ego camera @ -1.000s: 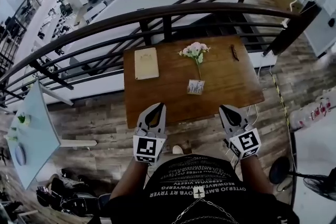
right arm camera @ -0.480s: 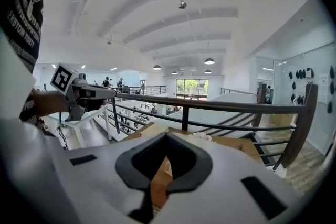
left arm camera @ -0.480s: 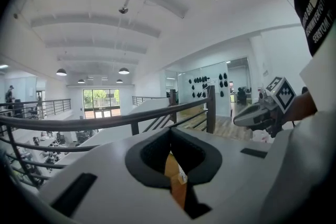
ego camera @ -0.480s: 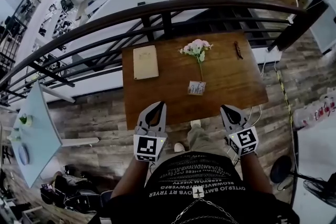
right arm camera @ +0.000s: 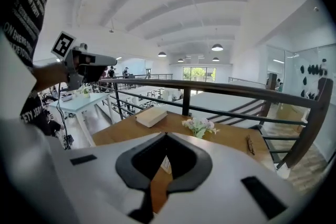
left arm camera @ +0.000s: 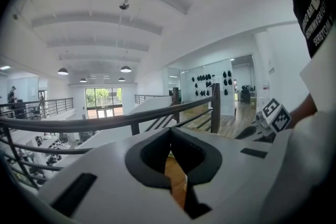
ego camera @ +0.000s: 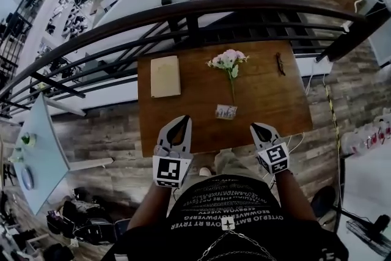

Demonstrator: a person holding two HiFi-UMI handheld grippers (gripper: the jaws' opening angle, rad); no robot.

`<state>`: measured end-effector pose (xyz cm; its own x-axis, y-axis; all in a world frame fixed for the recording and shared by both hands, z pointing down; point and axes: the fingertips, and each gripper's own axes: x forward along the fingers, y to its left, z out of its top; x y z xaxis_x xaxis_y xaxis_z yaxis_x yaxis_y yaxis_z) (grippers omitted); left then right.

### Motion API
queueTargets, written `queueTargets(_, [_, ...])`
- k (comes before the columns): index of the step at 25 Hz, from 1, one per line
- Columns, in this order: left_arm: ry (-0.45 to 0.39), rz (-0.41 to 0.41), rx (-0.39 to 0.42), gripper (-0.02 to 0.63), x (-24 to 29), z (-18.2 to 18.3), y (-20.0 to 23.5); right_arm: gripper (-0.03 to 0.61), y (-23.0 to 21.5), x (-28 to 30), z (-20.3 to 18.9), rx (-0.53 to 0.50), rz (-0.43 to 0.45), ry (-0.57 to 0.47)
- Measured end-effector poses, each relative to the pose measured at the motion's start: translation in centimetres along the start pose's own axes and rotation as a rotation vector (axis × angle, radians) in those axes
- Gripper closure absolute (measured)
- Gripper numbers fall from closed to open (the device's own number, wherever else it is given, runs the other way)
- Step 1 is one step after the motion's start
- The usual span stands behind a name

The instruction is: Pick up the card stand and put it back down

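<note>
The card stand [ego camera: 226, 111] is a small white card on a holder, near the front middle of the wooden table [ego camera: 275, 107]. In the right gripper view only a sliver of the card stand [right arm camera: 165, 162] shows through the jaw opening. My left gripper [ego camera: 181, 122] hovers over the table's front edge, left of the stand, jaws together and empty. My right gripper [ego camera: 257, 128] is at the front edge to the stand's right, also shut and empty. Neither touches the stand.
A cream book [ego camera: 165, 76] lies at the table's back left. A pink flower sprig [ego camera: 228, 60] lies behind the stand, and a small dark object [ego camera: 280, 63] sits at the back right. A dark railing [ego camera: 183, 12] runs behind the table.
My right gripper has drifted slightly left and toward the table edge. The left gripper has barely moved. The card stand stays where it was on the table.
</note>
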<state>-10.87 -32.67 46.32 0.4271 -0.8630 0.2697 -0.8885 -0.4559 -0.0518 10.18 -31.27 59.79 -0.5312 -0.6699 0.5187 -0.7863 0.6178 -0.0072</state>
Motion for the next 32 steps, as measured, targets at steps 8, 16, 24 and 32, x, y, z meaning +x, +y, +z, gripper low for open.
queueTargets(8, [0.026, 0.034, -0.004, 0.594, 3.5, -0.2, 1.5, 0.566, -2.8, 6.9, -6.2, 0.045, 0.092, 0.176])
queueTargets(16, [0.088, 0.053, -0.012, 0.594, 4.5, -2.1, 2.8, 0.451, -2.1, 14.4, -12.4, 0.013, 0.253, 0.266])
queueTargets(24, [0.181, 0.065, -0.011, 0.594, 4.3, -4.7, 2.5, 0.334, -2.0, 18.7, -15.9, 0.088, 0.324, 0.241])
queueTargets(32, [0.227, 0.091, -0.003, 0.594, 2.7, -5.9, 2.7, 0.382, -0.8, 21.1, -15.6, 0.118, 0.330, 0.195])
